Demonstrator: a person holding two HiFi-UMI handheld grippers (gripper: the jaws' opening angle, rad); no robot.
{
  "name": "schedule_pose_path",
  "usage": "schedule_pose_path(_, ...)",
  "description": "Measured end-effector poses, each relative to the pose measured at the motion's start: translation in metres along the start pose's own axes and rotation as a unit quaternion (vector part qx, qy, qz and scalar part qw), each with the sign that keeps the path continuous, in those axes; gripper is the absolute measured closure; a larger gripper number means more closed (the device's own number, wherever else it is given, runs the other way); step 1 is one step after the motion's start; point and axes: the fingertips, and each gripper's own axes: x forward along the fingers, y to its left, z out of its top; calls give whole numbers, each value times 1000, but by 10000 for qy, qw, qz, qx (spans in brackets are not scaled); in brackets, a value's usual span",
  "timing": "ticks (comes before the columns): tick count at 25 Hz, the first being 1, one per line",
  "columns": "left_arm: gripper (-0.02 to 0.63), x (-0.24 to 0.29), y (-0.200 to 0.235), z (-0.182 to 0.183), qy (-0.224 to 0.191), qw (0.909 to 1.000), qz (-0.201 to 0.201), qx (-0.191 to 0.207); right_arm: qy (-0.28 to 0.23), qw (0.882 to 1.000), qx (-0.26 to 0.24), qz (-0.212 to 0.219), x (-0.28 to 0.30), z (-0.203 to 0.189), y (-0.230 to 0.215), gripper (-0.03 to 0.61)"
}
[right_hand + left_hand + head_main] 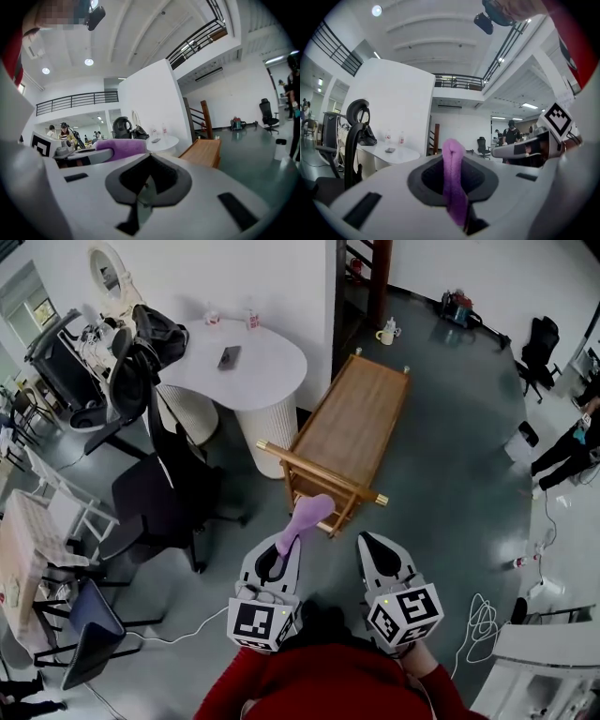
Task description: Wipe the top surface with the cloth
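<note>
left gripper (280,546): jaws clamped on a purple cloth (306,517); in the left gripper view the cloth (454,180) stands as a folded strip pinched between the dark pads, its free end sticking up past the tips. right gripper (379,557): jaws brought together, nothing between them, seen in the right gripper view (145,186) as a thin slit between the pads. both are held side by side, close in front of the person's red sleeves (281,681). wooden trolley (352,427): stands on the grey floor just ahead of the grippers, slatted top bare; the cloth's free end points toward its near rail, contact not discernible. white round table (258,371): beside the trolley, on its left.
</note>
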Motion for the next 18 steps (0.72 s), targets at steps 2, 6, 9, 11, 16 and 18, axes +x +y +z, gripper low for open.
schedule_pose_path(2,565,-1,-2,0,-8,10000,-26,29,0,10000,-18,11,-2,0,2,575)
schedule_pose_path(6,565,-1,-1,6,-76,9999,-24,94,-7,10000,-91,24,-1,4,4,575)
schedule_pose_path(9,565,-1,-3,12,-202,9998,-14,-55,1,9999,-134,-5,0,4,4,575)
schedule_pose_path(11,565,-1,-6,14,-255,9996,-21,-142,25,9999,-135,-11,-1,1,4,575)
schedule_pose_path(16,565,-2,-9,17,-362,9990,24,-254,100,9995,-304,6,-4,-2,6,575)
schedule_pose_path(18,565,-2,-10,19,-394,9989,17,-245,110,9993,-351,8,-4,-1,5,575)
